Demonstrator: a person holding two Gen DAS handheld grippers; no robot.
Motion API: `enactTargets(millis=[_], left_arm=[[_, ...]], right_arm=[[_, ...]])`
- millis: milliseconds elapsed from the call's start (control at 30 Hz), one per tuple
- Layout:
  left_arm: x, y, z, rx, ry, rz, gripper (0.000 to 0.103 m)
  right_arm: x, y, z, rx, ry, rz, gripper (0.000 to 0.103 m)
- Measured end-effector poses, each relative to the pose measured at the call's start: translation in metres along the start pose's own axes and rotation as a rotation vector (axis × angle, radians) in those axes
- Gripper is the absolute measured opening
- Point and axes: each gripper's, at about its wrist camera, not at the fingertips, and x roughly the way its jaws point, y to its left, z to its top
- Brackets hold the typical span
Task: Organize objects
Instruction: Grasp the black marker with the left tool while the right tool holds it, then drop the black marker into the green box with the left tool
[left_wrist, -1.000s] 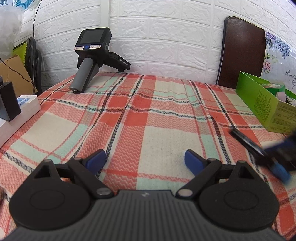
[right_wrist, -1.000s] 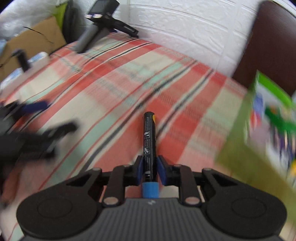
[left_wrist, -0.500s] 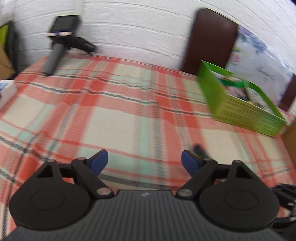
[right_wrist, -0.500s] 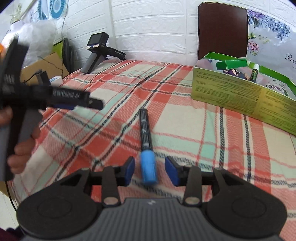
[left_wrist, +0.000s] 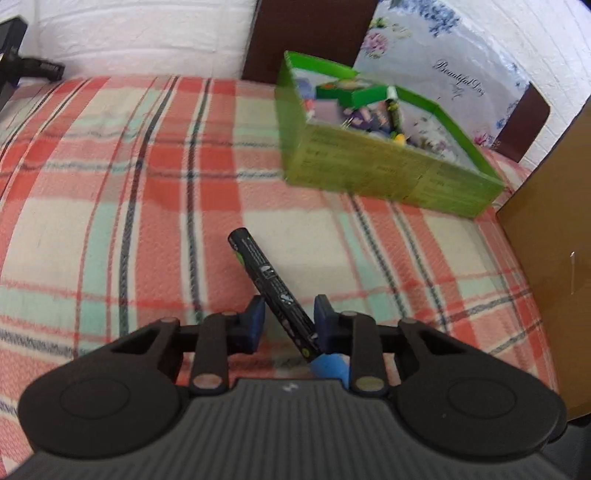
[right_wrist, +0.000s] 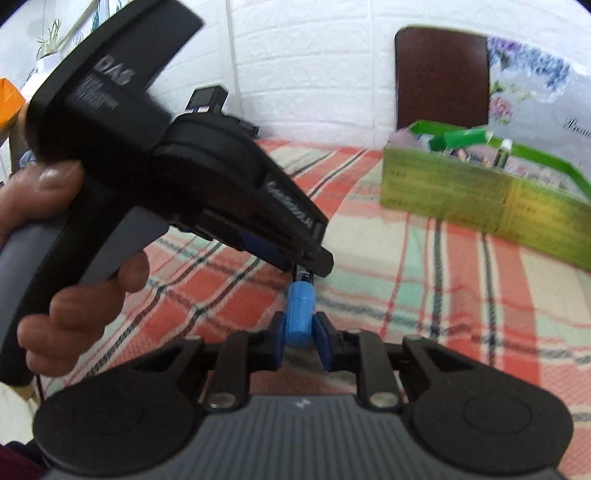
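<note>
Above the plaid cloth (left_wrist: 147, 221), both claws (left_wrist: 288, 321) (right_wrist: 299, 328) clamp one marker (left_wrist: 266, 273), tilted downward.

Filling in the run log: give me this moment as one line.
left gripper: shut on marker body | right gripper: shut on blue cap | green box: beyond, open

Right gripper (right_wrist: 300, 341) fingers clamp marker's blue cap (right_wrist: 300, 314) — left gripper (right_wrist: 295, 258) grips barrel.

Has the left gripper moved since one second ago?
Yes. The left gripper swung right toward the green box, and now grips the marker.
</note>
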Motion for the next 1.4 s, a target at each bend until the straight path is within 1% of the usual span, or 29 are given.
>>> enactTargets(millis=[67,167,267,333,433,567,700,767,800,833,867,933,1000,1067,1167,1233,1267,1333,1367,1400], left_arm=[[-0.007,-0.014,0.016,0.037,-0.037,-0.021,0.030],[-0.013,-0.041,0.047,0.104,-0.102,-0.052,0.030],[-0.006,-0.074,0.081,0.185,-0.150,-0.063,0.029],[0.005,-0.096,0.103,0.246,-0.181,-0.075,0.028],[0.027,-0.124,0.130,0.310,-0.196,-0.091,0.025],[0.060,-0.143,0.158,0.345,-0.188,-0.090,0.023],[0.094,-0.157,0.176,0.390,-0.167,-0.051,0.024],[0.109,-0.161,0.180,0.406,-0.152,-0.005,0.026],[0.114,-0.162,0.181,0.411,-0.147,0.022,0.027],[0.116,-0.161,0.180,0.409,-0.143,0.043,0.030],[0.115,-0.159,0.179,0.402,-0.142,0.047,0.031],[0.105,-0.153,0.176,0.387,-0.156,0.036,0.036],[0.093,-0.150,0.170,0.385,-0.180,0.074,0.042],[0.076,-0.148,0.161,0.390,-0.199,0.117,0.044],[0.044,-0.142,0.138,0.401,-0.230,0.139,0.047],[0.023,-0.137,0.117,0.408,-0.248,0.171,0.056],[0.015,-0.134,0.107,0.411,-0.255,0.184,0.059],[-0.001,-0.127,0.084,0.414,-0.267,0.207,0.069],[-0.008,-0.122,0.074,0.411,-0.268,0.223,0.071],[-0.014,-0.117,0.064,0.404,-0.265,0.236,0.075]], right_arm=[[-0.009,-0.009,0.008,0.014,-0.059,-0.024,0.018],[-0.019,-0.026,0.025,0.021,-0.152,-0.089,0.018],[-0.019,-0.055,0.045,0.037,-0.216,-0.158,0.018],[-0.014,-0.079,0.058,0.066,-0.249,-0.205,0.018],[0.002,-0.117,0.076,0.136,-0.269,-0.260,0.018],[0.027,-0.157,0.089,0.193,-0.277,-0.306,0.018],[0.055,-0.184,0.100,0.213,-0.273,-0.344,0.018],[0.065,-0.194,0.101,0.215,-0.252,-0.358,0.022],[0.071,-0.196,0.100,0.211,-0.227,-0.352,0.027],[0.072,-0.196,0.098,0.216,-0.225,-0.349,0.037],[0.068,-0.195,0.094,0.224,-0.242,-0.352,0.038],[0.059,-0.191,0.087,0.235,-0.263,-0.351,0.038],[0.048,-0.187,0.079,0.257,-0.273,-0.355,0.038],[0.034,-0.185,0.070,0.295,-0.285,-0.347,0.038],[0.005,-0.173,0.049,0.358,-0.303,-0.323,0.040],[-0.015,-0.159,0.036,0.370,-0.301,-0.311,0.042],[-0.019,-0.157,0.036,0.368,-0.295,-0.308,0.043],[-0.033,-0.145,0.029,0.368,-0.278,-0.298,0.050],[-0.040,-0.138,0.024,0.376,-0.268,-0.289,0.054],[-0.048,-0.131,0.019,0.385,-0.258,-0.283,0.060]])
